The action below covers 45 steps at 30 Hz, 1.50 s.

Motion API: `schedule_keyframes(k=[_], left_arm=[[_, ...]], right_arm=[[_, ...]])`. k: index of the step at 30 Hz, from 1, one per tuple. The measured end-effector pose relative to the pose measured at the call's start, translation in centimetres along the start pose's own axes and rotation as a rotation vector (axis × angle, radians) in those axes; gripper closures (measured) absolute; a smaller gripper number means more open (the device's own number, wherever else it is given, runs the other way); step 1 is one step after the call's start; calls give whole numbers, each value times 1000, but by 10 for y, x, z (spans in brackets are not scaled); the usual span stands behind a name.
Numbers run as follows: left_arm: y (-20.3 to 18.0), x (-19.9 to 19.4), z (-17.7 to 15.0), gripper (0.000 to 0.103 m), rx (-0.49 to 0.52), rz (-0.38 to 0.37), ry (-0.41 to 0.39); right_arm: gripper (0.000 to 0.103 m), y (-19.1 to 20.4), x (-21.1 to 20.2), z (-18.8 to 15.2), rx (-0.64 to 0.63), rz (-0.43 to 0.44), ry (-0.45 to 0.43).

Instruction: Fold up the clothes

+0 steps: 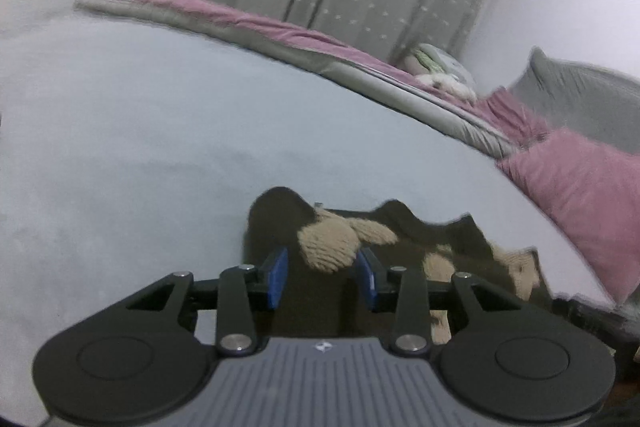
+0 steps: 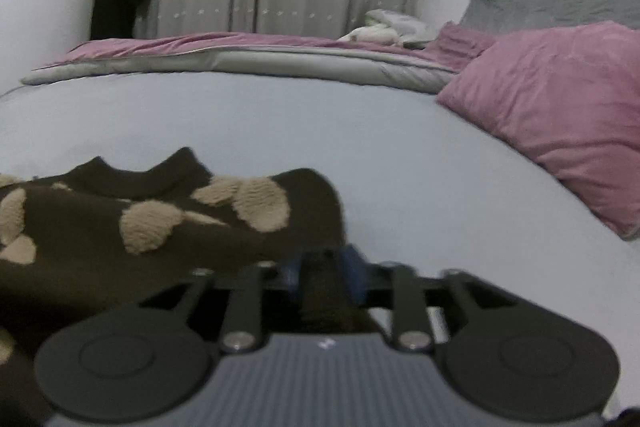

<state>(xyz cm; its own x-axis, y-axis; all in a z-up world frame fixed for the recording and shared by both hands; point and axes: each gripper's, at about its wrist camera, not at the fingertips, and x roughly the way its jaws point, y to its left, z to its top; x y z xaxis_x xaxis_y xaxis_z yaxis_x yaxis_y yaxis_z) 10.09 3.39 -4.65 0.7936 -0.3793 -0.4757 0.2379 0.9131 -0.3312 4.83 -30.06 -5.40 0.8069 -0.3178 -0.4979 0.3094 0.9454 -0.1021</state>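
The sweater (image 2: 168, 227) lies between the parted pads of both grippers (image 1: 322, 277) (image 2: 326, 273), apparently released; regripping is needed next.

Each gripper, left (image 1: 325, 277) and right (image 2: 327, 277), has a grey ribbed body with a small white emblem, two round black discs, black linkage arms fixed by silver screws, and blue finger pads (image 1: 279, 277).

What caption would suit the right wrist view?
Open right claw straddles the edge of a dark brown knitted sweater with fuzzy beige patches on a pale blue bedsheet.
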Motion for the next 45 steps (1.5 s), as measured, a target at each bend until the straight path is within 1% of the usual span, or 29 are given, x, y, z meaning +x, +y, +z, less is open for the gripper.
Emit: schedule_keyframes(k=[1,2,4,6,9,13,15,17,19,21,23,27,29,31,38,40,42,45], left_arm=[[-4,-2,-1,67,30,-6,-10],[-8,-3,-2,67,57,-12,-22],[-13,-2,-5,67,110,-27,-36],[-17,1,-8,67,144,-45,-27],[-21,3,-9,67,156,-87,-31],[-29,3,-5,67,218,-114,-64],[-31,9,-7,67,221,-130,-41],[-31,18,-11,67,221,-134,4],[-32,24,-16,66,233,-126,45],[-33,28,-17,66,244,-117,62],[-36,27,-18,65,255,-111,64],[-35,24,-18,64,243,-121,64],[-31,23,-16,63,227,-132,64],[-26,21,-15,63,205,-145,63],[-3,7,-13,63,81,-189,42],[6,1,-10,63,33,-190,38],[16,-5,-5,63,-20,-189,39],[29,-16,3,63,-95,-173,31]], right_arm=[[46,-2,-3,3,12,-1,-15],[44,-2,-8,6,25,11,-30],[44,-1,-18,12,42,43,-58],[44,7,-25,16,36,77,-80],[44,30,-30,22,10,176,-98],[44,69,-31,24,-49,303,-97],[44,89,-29,20,-85,339,-87],[44,102,-23,14,-120,357,-66],[44,110,-14,4,-153,359,-27],[43,115,-7,-7,-174,360,6],[42,110,-5,-10,-148,371,17],[41,100,-8,-10,-136,374,15],[39,89,-11,-9,-132,357,6],[38,75,-14,-8,-115,335,0],[38,11,-14,-5,-4,256,11],[38,1,-18,-6,1,239,10],[36,-9,-22,-5,2,221,8],[34,-23,-30,-5,23,200,5]])
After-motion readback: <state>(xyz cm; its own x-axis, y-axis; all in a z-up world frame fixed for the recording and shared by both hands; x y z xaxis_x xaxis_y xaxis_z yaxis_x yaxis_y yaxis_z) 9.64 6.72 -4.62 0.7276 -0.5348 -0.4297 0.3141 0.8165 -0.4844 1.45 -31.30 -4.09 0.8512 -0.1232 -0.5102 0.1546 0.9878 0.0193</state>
